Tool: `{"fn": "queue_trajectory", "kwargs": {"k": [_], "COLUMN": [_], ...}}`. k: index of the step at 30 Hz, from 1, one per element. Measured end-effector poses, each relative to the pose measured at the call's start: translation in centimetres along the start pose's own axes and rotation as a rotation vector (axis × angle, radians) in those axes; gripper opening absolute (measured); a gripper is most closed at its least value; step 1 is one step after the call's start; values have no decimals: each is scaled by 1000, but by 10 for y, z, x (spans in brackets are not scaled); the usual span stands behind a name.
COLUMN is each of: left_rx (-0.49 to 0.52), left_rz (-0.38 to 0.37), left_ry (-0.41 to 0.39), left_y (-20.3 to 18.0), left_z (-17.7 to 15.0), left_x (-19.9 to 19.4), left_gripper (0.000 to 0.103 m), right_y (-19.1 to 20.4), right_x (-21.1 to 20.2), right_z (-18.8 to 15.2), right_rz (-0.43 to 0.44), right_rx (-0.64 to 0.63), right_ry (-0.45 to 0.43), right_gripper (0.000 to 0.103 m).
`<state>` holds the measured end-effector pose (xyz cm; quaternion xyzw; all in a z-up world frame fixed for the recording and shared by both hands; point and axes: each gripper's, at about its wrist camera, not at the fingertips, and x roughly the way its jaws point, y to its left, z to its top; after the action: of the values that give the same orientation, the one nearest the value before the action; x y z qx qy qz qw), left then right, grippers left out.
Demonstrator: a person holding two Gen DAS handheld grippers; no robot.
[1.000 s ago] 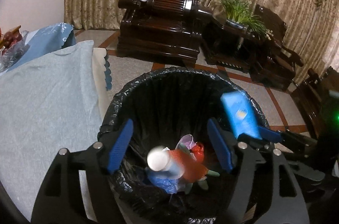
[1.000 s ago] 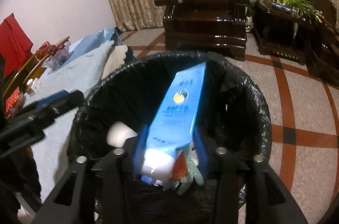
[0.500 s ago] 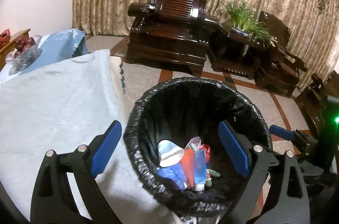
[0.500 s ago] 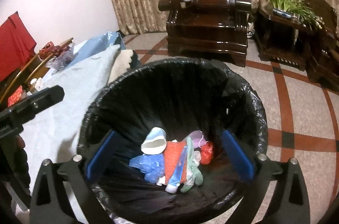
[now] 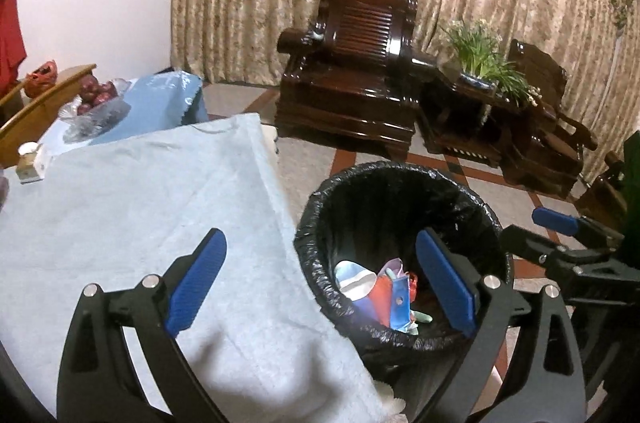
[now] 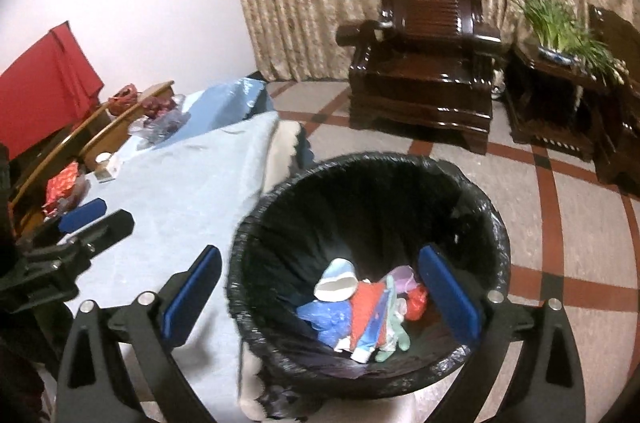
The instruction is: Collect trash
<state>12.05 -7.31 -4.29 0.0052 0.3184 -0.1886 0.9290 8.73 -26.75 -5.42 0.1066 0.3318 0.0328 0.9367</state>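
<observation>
A black-lined trash bin (image 5: 400, 175) (image 6: 360, 163) stands on the floor beside the table. Several pieces of trash (image 5: 380, 295) (image 6: 360, 311) lie at its bottom: a white cup, blue and red wrappers, a tube. My left gripper (image 5: 320, 279) is open and empty, spanning the table edge and the bin's left rim. My right gripper (image 6: 320, 295) is open and empty, above the bin's near side. The right gripper also shows in the left wrist view (image 5: 560, 227), and the left gripper in the right wrist view (image 6: 84, 215).
A table with a light blue cloth (image 5: 140, 191) (image 6: 180, 191) lies left of the bin, with a fruit bowl (image 5: 96, 103) and small items at its far end. Dark wooden armchairs (image 5: 360, 79) and a side table with a plant (image 5: 484, 63) stand behind on the tiled floor.
The right gripper opened and dropped the blue tube into the bin. Both grippers pulled back and up from the bin; the left one shifted left over the table edge.
</observation>
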Motion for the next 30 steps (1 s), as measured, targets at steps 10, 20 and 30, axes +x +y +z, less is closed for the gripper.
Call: {"fn": "queue_trajectory", "kwargs": {"k": [10, 20, 30], "left_rx": [-16, -13, -16], "left_rz": [18, 45, 66], "left_ry": [-54, -110, -148], "left_y": [-1, -3, 0], "left_z": [2, 3, 1], "left_x": [-46, -80, -102], "left_gripper": [94, 94, 94], "right_y": [31, 52, 62], "right_x": [-38, -64, -75], "right_z": [5, 7, 7], "right_rz": [39, 62, 72], "right_rx": [-67, -108, -121], "right_ry": [-67, -116, -138], "right_gripper": [97, 97, 97]}}
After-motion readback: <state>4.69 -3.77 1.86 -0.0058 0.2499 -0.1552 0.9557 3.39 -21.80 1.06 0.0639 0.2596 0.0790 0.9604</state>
